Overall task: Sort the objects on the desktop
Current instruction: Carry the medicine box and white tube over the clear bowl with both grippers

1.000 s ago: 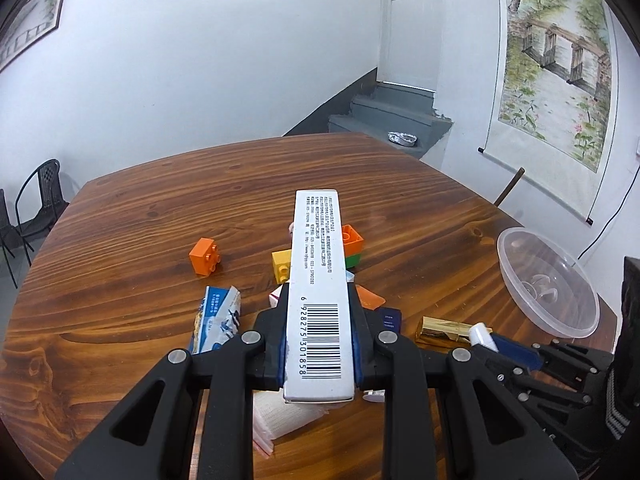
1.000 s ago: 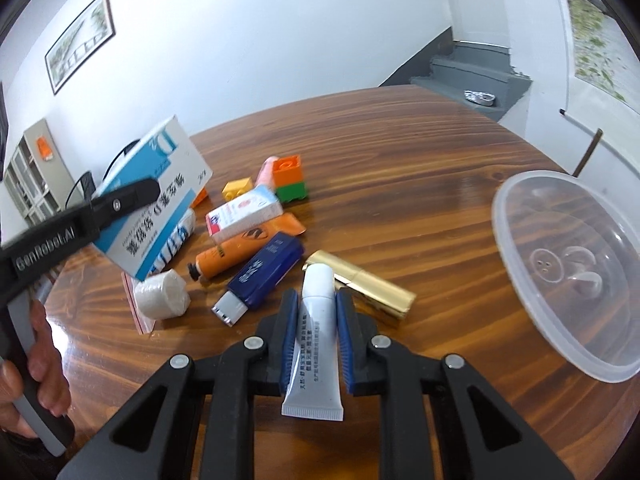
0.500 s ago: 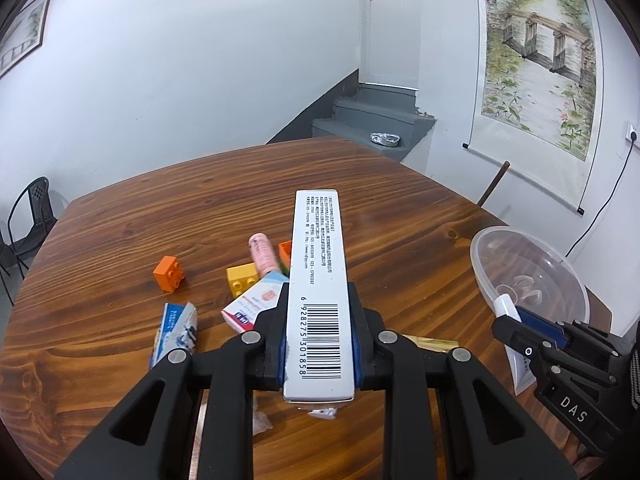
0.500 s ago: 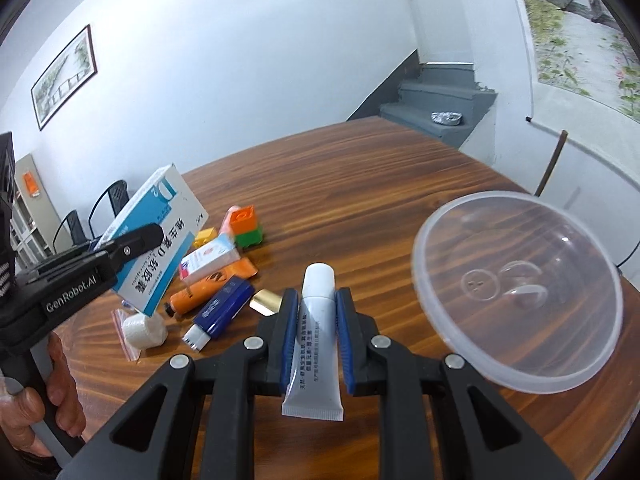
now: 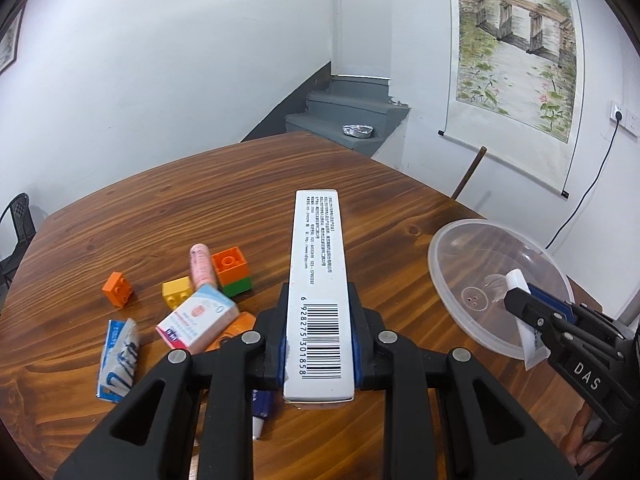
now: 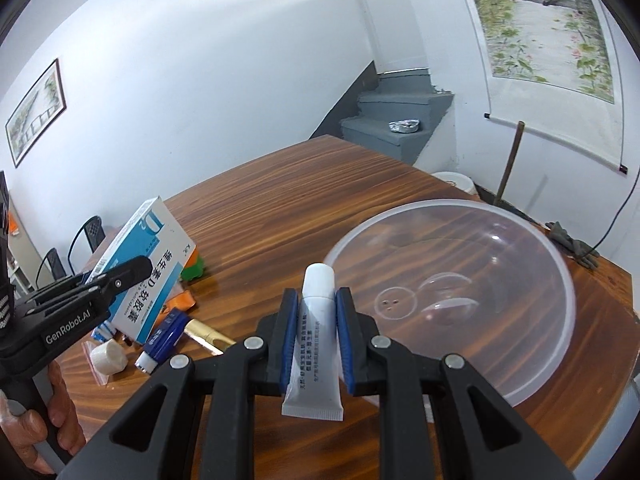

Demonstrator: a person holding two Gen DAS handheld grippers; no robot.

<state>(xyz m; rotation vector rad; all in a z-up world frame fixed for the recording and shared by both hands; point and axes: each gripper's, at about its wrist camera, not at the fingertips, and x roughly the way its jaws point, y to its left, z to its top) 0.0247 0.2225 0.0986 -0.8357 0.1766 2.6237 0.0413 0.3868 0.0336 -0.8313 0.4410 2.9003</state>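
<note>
My right gripper [image 6: 316, 344] has its jaws clamped on the white tube [image 6: 316, 336], low in the frame's centre, at the near rim of the clear bowl [image 6: 560, 280]. My left gripper [image 5: 320, 344] pinches the long medicine box [image 5: 318, 280] by 1 end, over the desk [image 5: 200, 208], with the bowl at the right edge. If I release early, the tube could clip the rim and fall outside. The box overhangs far forward, so it could pivot in my jaws or knock the light bowl.

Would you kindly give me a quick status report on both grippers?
Left gripper shut on medicine box. Right gripper shut on white tube, cap at the clear bowl's rim. Bowl empty, nothing in the way.
</note>
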